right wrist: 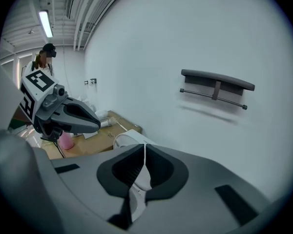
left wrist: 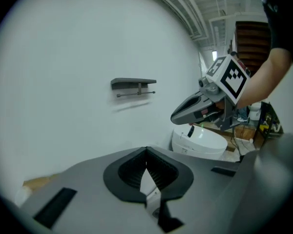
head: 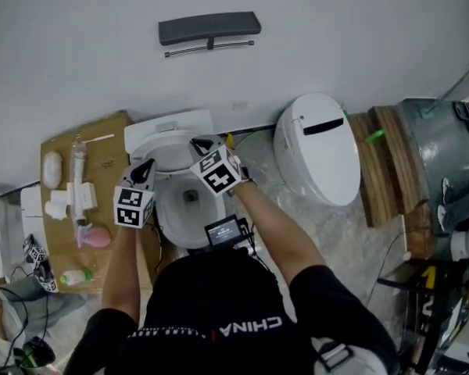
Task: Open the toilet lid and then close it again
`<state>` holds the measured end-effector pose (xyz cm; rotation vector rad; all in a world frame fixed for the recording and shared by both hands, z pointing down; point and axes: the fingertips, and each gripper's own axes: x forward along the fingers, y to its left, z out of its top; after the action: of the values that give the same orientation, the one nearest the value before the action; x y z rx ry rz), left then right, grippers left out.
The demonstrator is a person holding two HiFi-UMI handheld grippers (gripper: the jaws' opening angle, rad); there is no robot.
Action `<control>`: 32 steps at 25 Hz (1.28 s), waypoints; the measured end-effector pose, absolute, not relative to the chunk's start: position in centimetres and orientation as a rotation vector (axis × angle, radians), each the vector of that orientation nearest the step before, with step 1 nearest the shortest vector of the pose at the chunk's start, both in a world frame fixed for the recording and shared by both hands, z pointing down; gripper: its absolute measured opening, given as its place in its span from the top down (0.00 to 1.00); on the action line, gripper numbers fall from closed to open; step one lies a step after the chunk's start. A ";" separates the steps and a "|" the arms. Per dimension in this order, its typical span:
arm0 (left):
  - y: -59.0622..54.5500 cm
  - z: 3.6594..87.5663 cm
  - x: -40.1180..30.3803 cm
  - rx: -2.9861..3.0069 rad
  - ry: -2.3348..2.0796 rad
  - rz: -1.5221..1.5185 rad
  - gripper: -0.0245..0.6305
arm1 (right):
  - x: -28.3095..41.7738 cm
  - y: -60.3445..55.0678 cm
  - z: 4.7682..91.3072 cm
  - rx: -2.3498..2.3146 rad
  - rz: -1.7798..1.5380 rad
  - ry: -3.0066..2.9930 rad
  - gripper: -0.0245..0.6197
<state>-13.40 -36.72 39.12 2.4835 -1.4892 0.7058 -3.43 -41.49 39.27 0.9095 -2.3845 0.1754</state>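
the white, glossy, oval plastic toilet lid (head: 172, 151) is judged to stand raised at the centre of the head view, above the open, smooth white ceramic bowl (head: 166, 213). its long axis runs up the frame toward the wall. the grey left two-jaw gripper (head: 147, 167) and the grey right two-jaw gripper (head: 200, 144) are held either side of it. both sets of dark ribbed jaws are pressed together on nothing. the right is judged nearer the lid's top edge, which must be drawn down-frame to close.

Workshop mock-up: loose toilets (head: 320, 151), wooden pallets (head: 387, 162)
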 end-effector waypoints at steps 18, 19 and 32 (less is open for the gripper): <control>-31.4 40.2 -12.5 2.285 -1.555 0.776 0.95 | -1.6 -39.3 41.7 0.775 0.296 -2.434 0.93; -30.9 40.6 -12.6 2.279 -1.553 0.774 0.95 | -1.7 -38.9 41.9 0.771 0.299 -2.432 0.93; -23.8 39.9 -14.1 2.338 -1.516 0.731 0.95 | -3.0 -31.5 41.6 0.846 0.316 -2.401 0.93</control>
<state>-14.15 -23.79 39.86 2.3383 -1.5161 0.7308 -2.99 -31.53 41.57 0.8460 -2.4007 0.3165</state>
